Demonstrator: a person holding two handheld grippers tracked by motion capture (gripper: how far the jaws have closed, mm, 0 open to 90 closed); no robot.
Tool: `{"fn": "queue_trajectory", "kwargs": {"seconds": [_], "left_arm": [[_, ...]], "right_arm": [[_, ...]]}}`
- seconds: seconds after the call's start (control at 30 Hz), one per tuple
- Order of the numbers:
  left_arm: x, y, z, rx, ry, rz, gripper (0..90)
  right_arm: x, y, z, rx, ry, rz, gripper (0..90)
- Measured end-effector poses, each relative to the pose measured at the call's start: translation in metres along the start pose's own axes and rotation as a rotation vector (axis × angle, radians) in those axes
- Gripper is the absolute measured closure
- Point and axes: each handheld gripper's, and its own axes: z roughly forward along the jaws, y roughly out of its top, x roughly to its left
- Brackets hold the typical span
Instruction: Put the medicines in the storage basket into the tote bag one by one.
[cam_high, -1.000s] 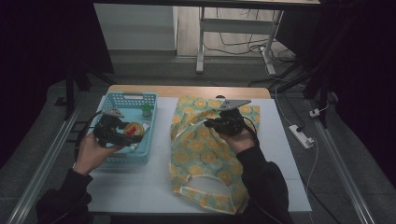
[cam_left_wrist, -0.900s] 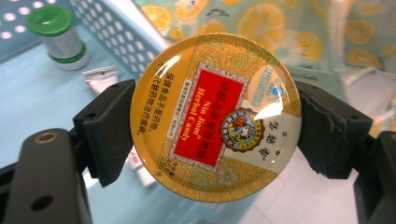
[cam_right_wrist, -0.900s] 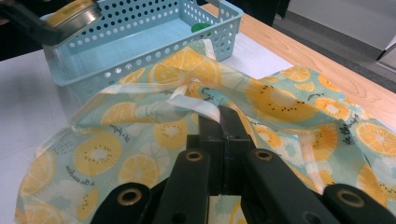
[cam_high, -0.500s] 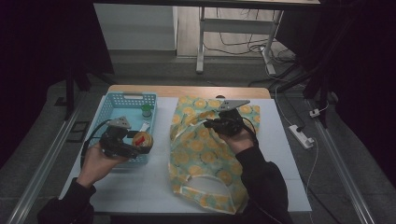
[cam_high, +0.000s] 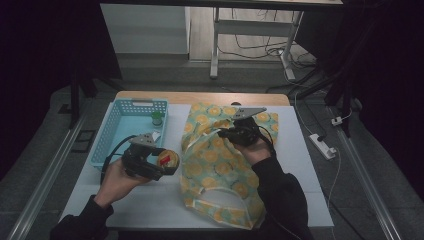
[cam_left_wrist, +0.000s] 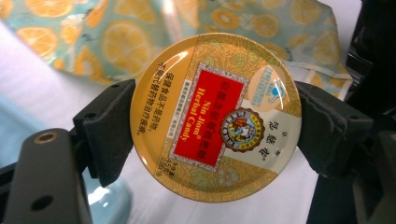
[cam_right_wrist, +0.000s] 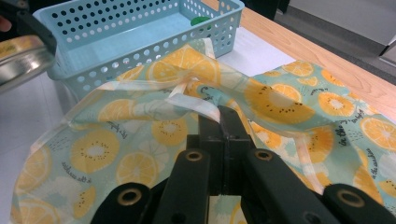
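On the left of the table (cam_high: 150, 200) sits a light blue basket (cam_high: 107, 135) with holes in its sides. A small green-topped thing (cam_high: 157, 118) stands at its far end, too small to tell what it is. Just next to the basket, the left gripper (cam_high: 167, 161) holds a round candy tin (cam_high: 168, 160) out over the white table top, in the gap between the basket and the bag. In the left gripper view the tin (cam_left_wrist: 215, 116) sits between the two black pads (cam_left_wrist: 109, 130), one pressing on each side of its rim. The jaws stand wide apart because the tin is wide, and they squeeze its edge so it cannot slip. The tin's gold and red lid faces the camera. It looks like the tin is on its way from the basket to the bag. In the middle lies a cloth bag (cam_high: 220, 160) with orange slices printed on it, spread out flat along the table. The right gripper (cam_high: 224, 134) rests on top of the bag near its far end. In the right gripper view its jaws (cam_right_wrist: 224, 126) are shut tight on a fold of the bag's edge (cam_right_wrist: 201, 105), by the pale strap. My guess is that it pinches the cloth there to lift the top layer and keep the mouth of the bag open, so the tin can go in. On the right, past the table, a white power strip (cam_high: 322, 145) lies on the grey floor.
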Motion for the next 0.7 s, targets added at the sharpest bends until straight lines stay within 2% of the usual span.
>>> {"fn": "queue_trajectory", "kwargs": {"seconds": [0.5,0.7], "left_arm": [[-0.013,0.028,0.048,0.035,-0.087,0.057,19.9],[-0.016,0.038,0.065,0.047,-0.105,0.075,19.9]], "right_arm": [[0.000,-0.002,0.003,0.002,-0.002,0.007,90.0],[0.000,-0.002,0.004,0.001,-0.003,0.007,90.0]]}}
